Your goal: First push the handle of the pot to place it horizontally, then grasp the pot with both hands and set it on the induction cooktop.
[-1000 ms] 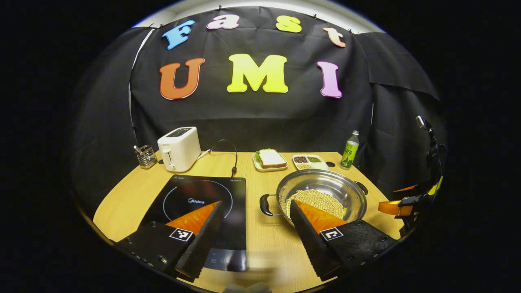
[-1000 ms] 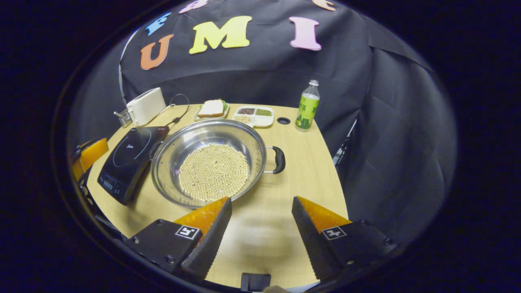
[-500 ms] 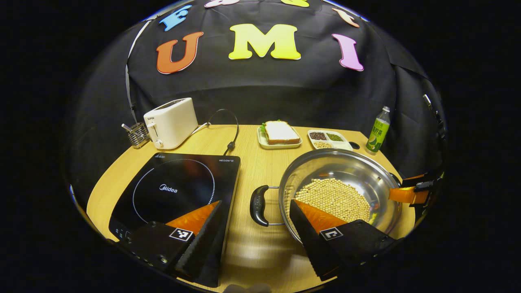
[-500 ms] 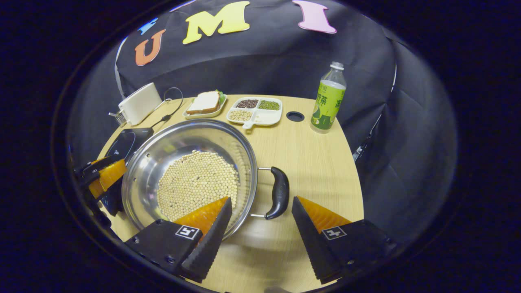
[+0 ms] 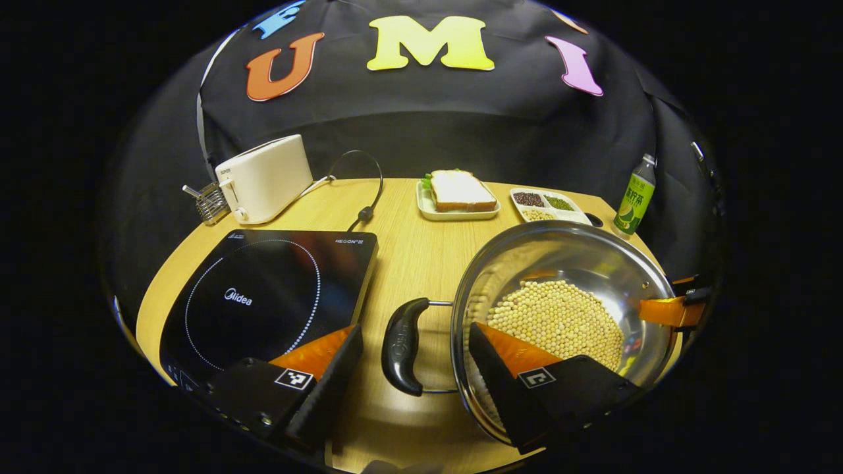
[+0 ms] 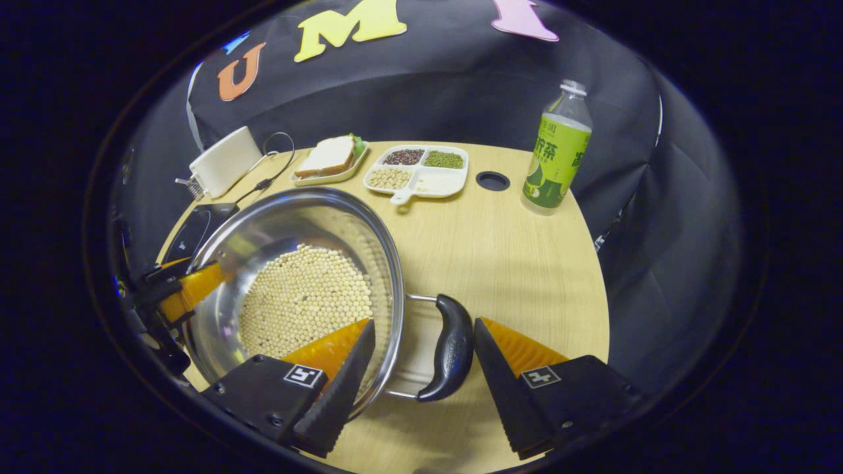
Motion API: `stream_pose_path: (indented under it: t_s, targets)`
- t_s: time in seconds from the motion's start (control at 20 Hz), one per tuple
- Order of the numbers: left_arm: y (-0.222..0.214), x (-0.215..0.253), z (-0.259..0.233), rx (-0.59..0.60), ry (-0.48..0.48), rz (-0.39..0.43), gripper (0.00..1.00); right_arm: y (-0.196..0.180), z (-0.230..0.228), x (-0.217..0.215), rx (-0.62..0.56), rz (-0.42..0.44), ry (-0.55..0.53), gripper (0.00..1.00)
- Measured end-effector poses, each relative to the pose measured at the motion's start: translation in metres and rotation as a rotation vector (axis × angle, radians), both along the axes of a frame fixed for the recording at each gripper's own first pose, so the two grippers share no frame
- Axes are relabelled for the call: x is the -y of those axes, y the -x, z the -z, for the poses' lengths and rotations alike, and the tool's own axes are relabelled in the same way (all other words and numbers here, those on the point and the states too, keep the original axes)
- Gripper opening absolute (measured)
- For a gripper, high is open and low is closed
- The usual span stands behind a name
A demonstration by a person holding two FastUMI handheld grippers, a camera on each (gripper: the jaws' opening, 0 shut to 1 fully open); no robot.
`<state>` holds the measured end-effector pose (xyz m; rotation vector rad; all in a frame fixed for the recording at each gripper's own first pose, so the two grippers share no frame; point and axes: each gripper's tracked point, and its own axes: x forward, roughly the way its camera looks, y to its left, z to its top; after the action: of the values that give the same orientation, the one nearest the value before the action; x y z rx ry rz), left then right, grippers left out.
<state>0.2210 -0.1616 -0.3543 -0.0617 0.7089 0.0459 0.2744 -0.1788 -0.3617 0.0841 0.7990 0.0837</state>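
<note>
Now: both grippers line up on the pot handles

Left gripper [image 5: 415,349] spreads wide astride the pot's [image 5: 560,263] left handle [image 5: 402,345]; right gripper [image 6: 423,345] spreads wide astride the right handle [image 6: 449,349]. Neither presses yet. Pot sits on the table [image 5: 408,257], just beside the cooktop [image 5: 263,296], apparently readied for a 2-handed lift.
</note>
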Motion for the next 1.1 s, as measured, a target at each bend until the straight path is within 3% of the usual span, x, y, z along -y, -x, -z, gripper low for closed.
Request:
stream_pose_path:
  t_s: [0.3,0.4,0.45,0.9,0.95,1.0,1.1]
  targets:
    - [-0.002,0.01,0.013,-0.056,0.013,0.031,0.95,-0.004,0.01,-0.003,-0.034,-0.009,-0.004,0.92]
    - [-0.002,0.01,0.013,-0.058,-0.003,0.034,0.92,-0.002,0.014,-0.008,-0.05,-0.018,-0.011,0.8]
    - [-0.002,0.01,0.014,-0.063,-0.001,0.033,0.8,-0.003,0.012,-0.006,-0.053,-0.014,-0.016,0.78]
    - [-0.001,0.01,0.011,-0.106,0.044,0.032,0.69,0.001,0.015,-0.006,-0.159,0.015,-0.038,0.67]
    - [-0.001,0.01,0.009,-0.107,0.043,0.034,0.78,0.005,0.014,-0.006,-0.165,0.021,-0.044,0.66]
    - [0.0,0.01,0.007,-0.11,0.04,0.04,0.67,0.007,0.013,-0.007,-0.166,0.024,-0.053,0.65]
    - [0.005,0.008,-0.002,-0.105,0.031,0.055,0.66,0.014,0.008,-0.009,-0.167,0.028,-0.067,0.64]
